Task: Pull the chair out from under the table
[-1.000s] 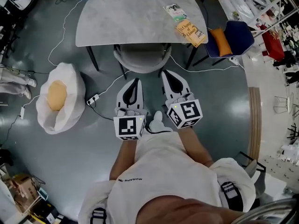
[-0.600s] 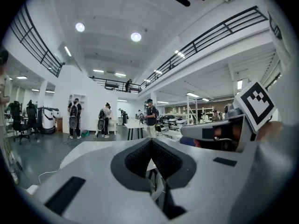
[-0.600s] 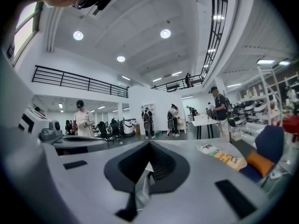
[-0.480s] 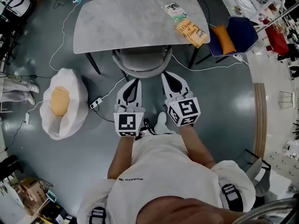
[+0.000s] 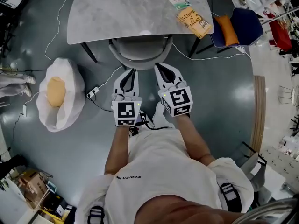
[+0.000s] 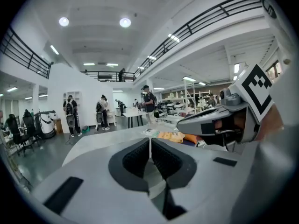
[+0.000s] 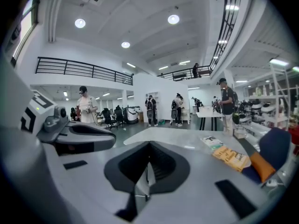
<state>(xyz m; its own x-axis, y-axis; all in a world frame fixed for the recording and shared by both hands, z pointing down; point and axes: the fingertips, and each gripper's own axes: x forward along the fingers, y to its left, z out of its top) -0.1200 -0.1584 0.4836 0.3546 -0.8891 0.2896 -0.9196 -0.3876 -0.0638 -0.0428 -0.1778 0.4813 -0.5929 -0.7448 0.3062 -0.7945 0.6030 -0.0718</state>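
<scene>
From the head view, the chair [image 5: 139, 52] sits tucked under the near edge of the bench [image 5: 117, 13], with only its curved back and a strip of seat showing. Our left tongs [image 5: 132, 72] and right tongs [image 5: 159, 66] hang side by side just short of that back, touching nothing.

In the left gripper view, the jaws are clenched together on nothing, with the bench top beyond them.

In the right gripper view, we see the same: jaws pressed together, empty.

We judge the chair to be stiff and fairly heavy, likely to slide on the smooth floor. The curved top rim of the back looks like the best hold, one tongs on each side.
</scene>
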